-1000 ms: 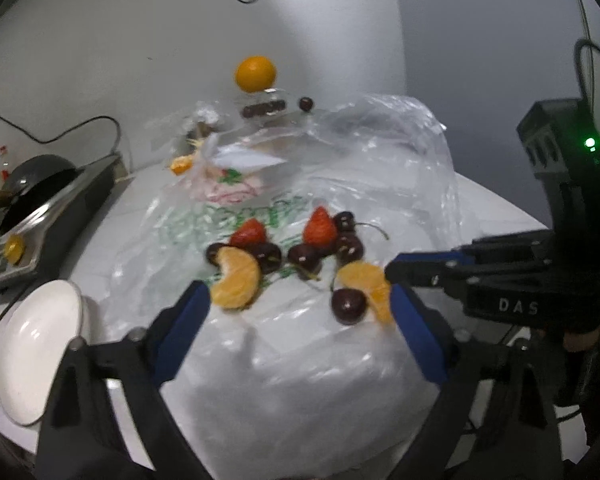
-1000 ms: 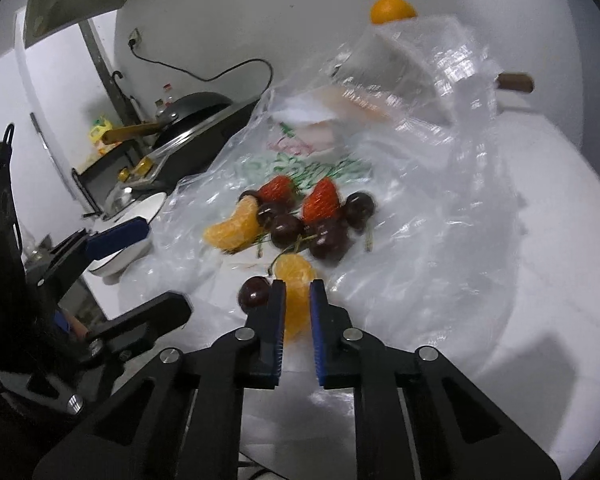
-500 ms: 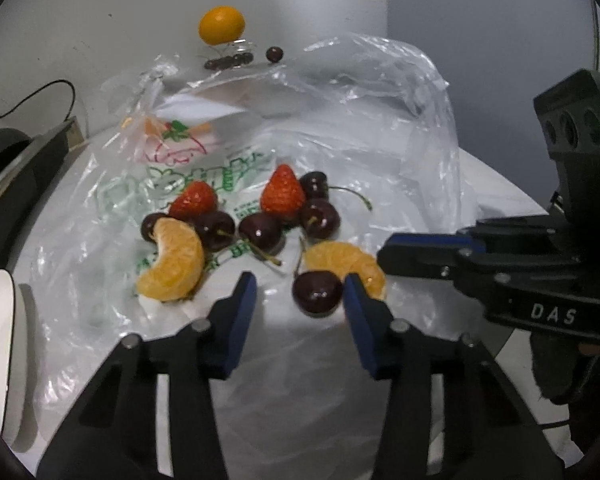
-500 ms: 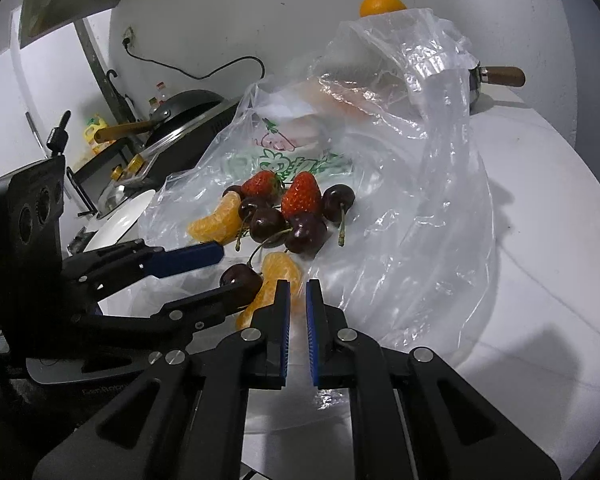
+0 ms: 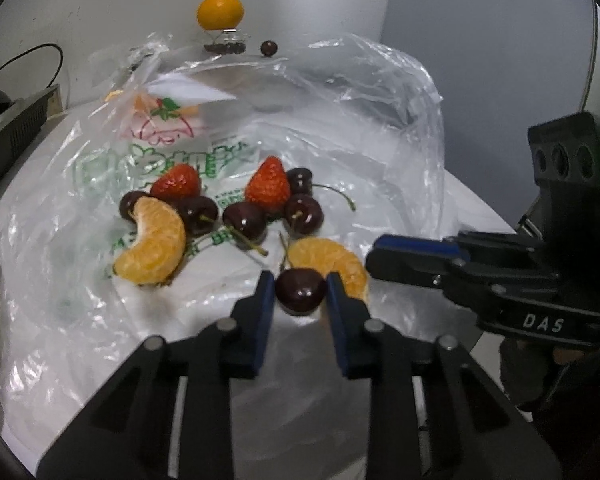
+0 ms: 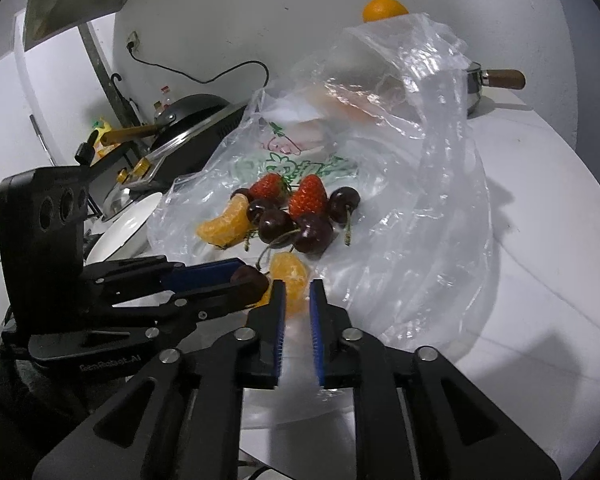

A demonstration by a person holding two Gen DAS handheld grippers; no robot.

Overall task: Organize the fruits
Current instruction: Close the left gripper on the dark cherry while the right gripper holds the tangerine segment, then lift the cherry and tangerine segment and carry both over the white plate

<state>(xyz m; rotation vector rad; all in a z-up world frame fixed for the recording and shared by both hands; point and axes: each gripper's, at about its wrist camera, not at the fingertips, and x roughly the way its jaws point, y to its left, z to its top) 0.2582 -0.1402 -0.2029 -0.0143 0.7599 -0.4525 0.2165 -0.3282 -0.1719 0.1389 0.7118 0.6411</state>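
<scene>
Dark cherry (image 5: pixel 300 290): sits at 6 o'clock of the fruit cluster on the plastic, squarely between my left pads, its stem pointing up toward 12.
Left gripper (image 5: pixel 301 292): my blue pads (image 5: pixel 265 300) flank the cherry on both sides, closed in to its width; from the right wrist view the cherry (image 6: pixel 249 277) shows pinched at the pad tips.
Orange segment, near (image 5: pixel 332 261): touching the cherry at its 2 o'clock, curving round behind my right-hand pad.
Right gripper (image 6: pixel 297 304): my other jaws are drawn narrow, a slim gap between the pads, holding nothing; the near segment (image 6: pixel 289 280) lies just past the tips at 12 o'clock.
Other cherries (image 5: pixel 244 221): several, bunched at 12 o'clock of the held one, stems trailing.
Strawberries (image 5: pixel 269 186): two, upright-ish, at the far side of the bunch.
Orange segment, far (image 5: pixel 153 247): at 9 o'clock of the cluster, apart from the held cherry.
Plastic bag (image 5: pixel 360 120): clear, printed green and pink, spread under all the fruit, its far wall standing up.
Whole orange (image 5: pixel 220 11): well apart at 12 o'clock, by the wall.
White plate (image 6: pixel 120 232): at 9 o'clock in the right wrist view, beside the bag.
</scene>
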